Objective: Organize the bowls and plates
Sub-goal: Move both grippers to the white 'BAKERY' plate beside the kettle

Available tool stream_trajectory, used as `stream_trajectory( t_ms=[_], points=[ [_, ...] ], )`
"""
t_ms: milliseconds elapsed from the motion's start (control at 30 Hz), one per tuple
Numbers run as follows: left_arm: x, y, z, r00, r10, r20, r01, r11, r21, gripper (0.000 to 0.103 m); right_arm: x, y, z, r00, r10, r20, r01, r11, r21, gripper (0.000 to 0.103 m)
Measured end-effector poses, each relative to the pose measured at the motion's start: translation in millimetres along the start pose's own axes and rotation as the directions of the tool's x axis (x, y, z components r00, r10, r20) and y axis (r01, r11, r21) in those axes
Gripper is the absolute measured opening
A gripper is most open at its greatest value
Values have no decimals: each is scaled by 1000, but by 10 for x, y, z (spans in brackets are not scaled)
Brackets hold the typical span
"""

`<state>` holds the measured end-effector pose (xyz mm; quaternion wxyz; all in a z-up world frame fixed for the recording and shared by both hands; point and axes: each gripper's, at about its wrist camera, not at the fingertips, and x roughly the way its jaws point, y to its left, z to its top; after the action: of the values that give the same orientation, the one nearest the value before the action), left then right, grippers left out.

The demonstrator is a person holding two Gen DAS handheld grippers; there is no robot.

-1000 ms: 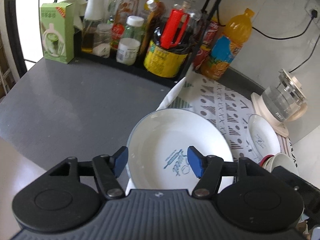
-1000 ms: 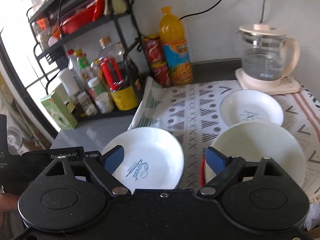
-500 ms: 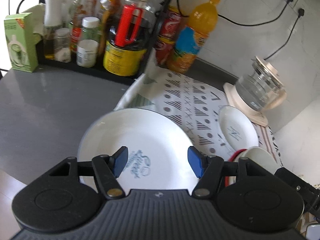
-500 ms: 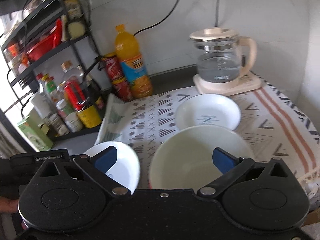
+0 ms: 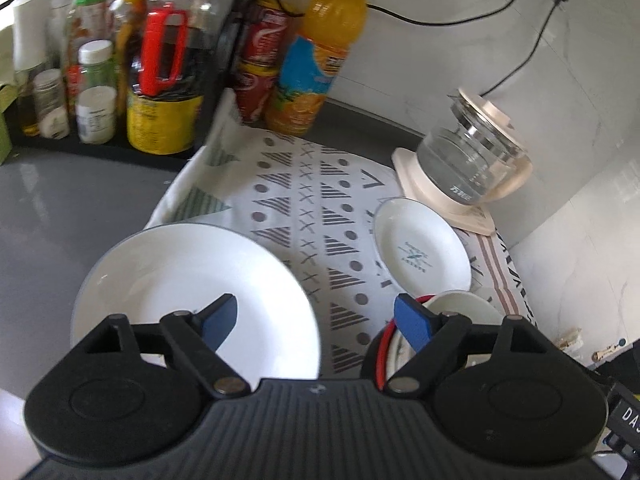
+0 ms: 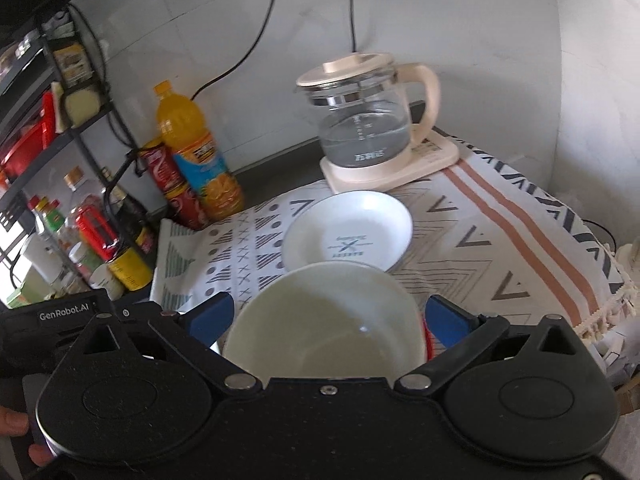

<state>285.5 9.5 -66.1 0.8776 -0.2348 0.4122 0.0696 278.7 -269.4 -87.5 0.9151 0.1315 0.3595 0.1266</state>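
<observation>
A large white plate [image 5: 192, 292] lies at the left edge of the patterned cloth [image 5: 312, 208], under my open left gripper [image 5: 316, 320]. A smaller white plate with a blue mark [image 5: 420, 252] lies on the cloth near the kettle; it also shows in the right wrist view [image 6: 348, 232]. A cream bowl [image 6: 324, 320] sits in a red-rimmed dish [image 6: 429, 340], between the wide-open blue fingers of my right gripper [image 6: 324, 316]. The bowl also shows in the left wrist view [image 5: 460, 308]. Neither gripper holds anything.
A glass kettle [image 6: 368, 120] on its base stands at the back of the cloth. An orange juice bottle [image 5: 316, 52], red cans [image 5: 260, 64] and a rack of sauce bottles [image 5: 160, 60] line the back left. Grey counter [image 5: 60, 200] lies left.
Both grippers have swung right. The large plate slid left in the left view, and the bowl now sits centred between the right fingers, closer than before.
</observation>
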Motion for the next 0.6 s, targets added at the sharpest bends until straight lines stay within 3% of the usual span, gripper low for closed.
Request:
stream_trajectory(
  t_ms=[600],
  points=[
    [591,-591,440,998,-40,-47,44,995,90,84,517,-492,492,998,-59,-20,61,995,77,102]
  ],
)
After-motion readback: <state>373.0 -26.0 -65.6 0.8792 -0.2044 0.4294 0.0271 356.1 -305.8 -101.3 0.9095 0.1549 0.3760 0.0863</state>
